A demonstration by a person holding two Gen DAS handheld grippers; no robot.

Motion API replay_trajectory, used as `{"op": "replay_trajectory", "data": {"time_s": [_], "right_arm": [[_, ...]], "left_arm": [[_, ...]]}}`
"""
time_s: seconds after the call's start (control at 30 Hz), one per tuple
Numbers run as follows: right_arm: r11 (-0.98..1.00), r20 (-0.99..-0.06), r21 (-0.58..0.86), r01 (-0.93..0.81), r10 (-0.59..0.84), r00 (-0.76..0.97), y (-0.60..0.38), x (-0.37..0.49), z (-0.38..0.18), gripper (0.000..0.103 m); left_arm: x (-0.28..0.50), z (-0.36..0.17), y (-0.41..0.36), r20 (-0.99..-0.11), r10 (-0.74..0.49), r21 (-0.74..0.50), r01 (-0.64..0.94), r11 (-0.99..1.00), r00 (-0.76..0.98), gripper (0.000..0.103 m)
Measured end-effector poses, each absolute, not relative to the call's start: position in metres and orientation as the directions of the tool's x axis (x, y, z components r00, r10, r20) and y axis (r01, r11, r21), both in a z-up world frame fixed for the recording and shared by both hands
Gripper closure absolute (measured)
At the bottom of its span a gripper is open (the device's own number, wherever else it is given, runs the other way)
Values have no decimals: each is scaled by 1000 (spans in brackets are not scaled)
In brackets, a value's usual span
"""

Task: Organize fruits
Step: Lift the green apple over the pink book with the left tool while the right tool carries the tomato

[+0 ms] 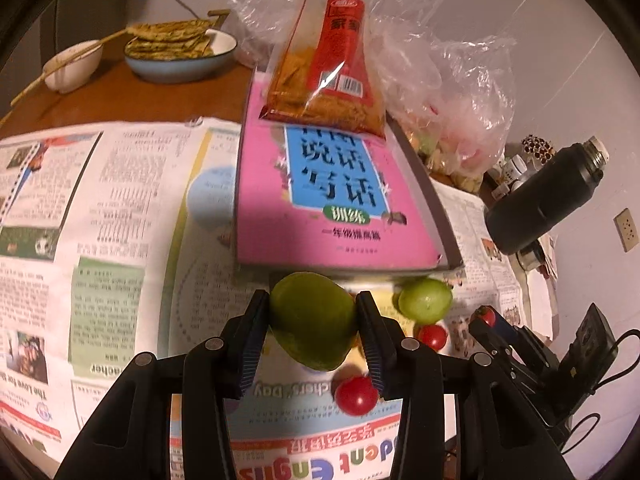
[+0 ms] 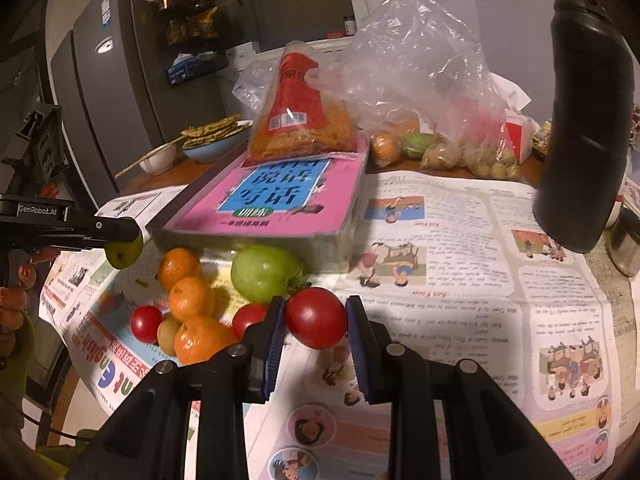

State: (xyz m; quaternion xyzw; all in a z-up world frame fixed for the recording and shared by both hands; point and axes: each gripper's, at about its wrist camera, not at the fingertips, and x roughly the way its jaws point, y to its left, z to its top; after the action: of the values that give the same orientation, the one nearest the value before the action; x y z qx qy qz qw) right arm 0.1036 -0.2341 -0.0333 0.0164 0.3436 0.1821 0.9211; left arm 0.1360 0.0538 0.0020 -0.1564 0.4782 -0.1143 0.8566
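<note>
gripping green fruit, right tongs tomato

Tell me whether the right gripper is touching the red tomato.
Touching. The right wrist view shows the right gripper closed on the tomato, both blue fingers pressed against its sides, no gap visible.

A white wall bore a socket (low, at right). A dark fridge stood behind the newspaper-covered wooden table under dim, warm light.
</note>
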Motion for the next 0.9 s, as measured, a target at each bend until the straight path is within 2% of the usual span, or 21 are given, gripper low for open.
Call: {"op": "replay_trajectory", "data": {"time_s": [0.3, 0.67, 0.9], "right_arm": [[939, -590, 177, -294, 341, 732, -245, 116, -14, 72], [918, -529, 211, -335, 396, 751, -220, 146, 16, 72], [905, -554, 225, -361, 424, 716, -198, 170, 11, 72]], "left_arm": [[159, 18, 40, -764, -335, -351, 81, 933, 551, 57], [193, 14, 29, -789, -283, -289, 78, 954, 546, 57], [209, 4, 25, -807, -243, -248, 65, 967, 539, 57]]}}
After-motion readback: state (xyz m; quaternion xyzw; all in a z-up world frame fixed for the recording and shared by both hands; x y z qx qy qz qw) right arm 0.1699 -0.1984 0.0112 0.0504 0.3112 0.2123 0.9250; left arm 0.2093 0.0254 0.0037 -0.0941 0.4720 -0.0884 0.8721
